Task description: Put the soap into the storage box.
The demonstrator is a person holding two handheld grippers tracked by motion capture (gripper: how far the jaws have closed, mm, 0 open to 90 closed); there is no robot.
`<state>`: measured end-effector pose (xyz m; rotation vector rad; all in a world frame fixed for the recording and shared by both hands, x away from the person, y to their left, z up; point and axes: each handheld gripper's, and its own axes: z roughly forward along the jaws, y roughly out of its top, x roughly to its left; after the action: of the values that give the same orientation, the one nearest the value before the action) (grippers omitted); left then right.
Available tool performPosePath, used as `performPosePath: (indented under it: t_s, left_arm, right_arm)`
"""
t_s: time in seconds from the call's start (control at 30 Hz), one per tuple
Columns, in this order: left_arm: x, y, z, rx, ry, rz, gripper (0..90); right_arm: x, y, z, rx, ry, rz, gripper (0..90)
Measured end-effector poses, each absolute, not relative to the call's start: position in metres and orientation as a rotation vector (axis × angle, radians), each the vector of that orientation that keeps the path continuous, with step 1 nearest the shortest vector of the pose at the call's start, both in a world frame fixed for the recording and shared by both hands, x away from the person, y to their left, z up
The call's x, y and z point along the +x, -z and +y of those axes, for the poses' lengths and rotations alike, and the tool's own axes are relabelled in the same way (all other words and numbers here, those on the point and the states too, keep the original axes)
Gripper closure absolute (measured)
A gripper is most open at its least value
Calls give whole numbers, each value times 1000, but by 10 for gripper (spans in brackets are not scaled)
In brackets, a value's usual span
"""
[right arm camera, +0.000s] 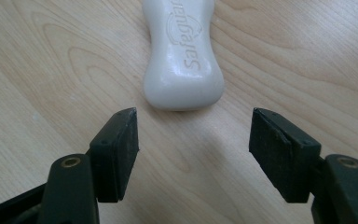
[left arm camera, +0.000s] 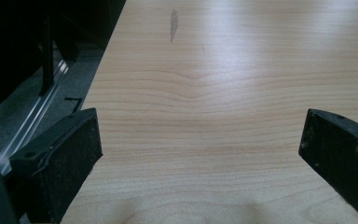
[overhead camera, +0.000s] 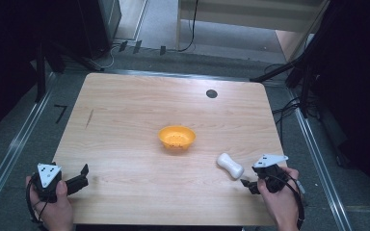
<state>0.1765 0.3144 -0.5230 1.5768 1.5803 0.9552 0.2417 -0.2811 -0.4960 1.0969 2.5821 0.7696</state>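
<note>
Soap bar [overhead camera: 230,165], white, lies on wooden table [overhead camera: 125,144] near front-right edge, just ahead of right gripper [right arm camera: 193,135]; jaws apart, nothing held. Orange bowl [overhead camera: 177,136] mid-table, well apart from soap. Left gripper [left arm camera: 200,140] at front-left corner, jaws wide, empty.

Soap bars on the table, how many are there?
1. The white soap bar lies on the wooden table, right of the orange bowl, just ahead of the open right tongs. Nothing seems to hide another.
</note>
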Motion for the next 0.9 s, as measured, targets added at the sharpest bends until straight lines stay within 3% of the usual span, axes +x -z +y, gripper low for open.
performPosePath:
  t_s: [0.2,0.57,0.73,0.9]
  left_arm:
    - [176,523,314,1566,-966,1584,72]
    - [178,523,314,1573,-964,1603,69]
    - [177,523,314,1570,-958,1569,0]
    - [178,523,313,1578,-957,1572,0]
  right_arm:
    - [255,487,-269,1088,-686,2675,331]
    - [269,483,-255,1122,-597,2715,327]
    - [280,483,-244,1189,-544,2734,340]
    - [289,485,-236,1195,-522,2752,341]
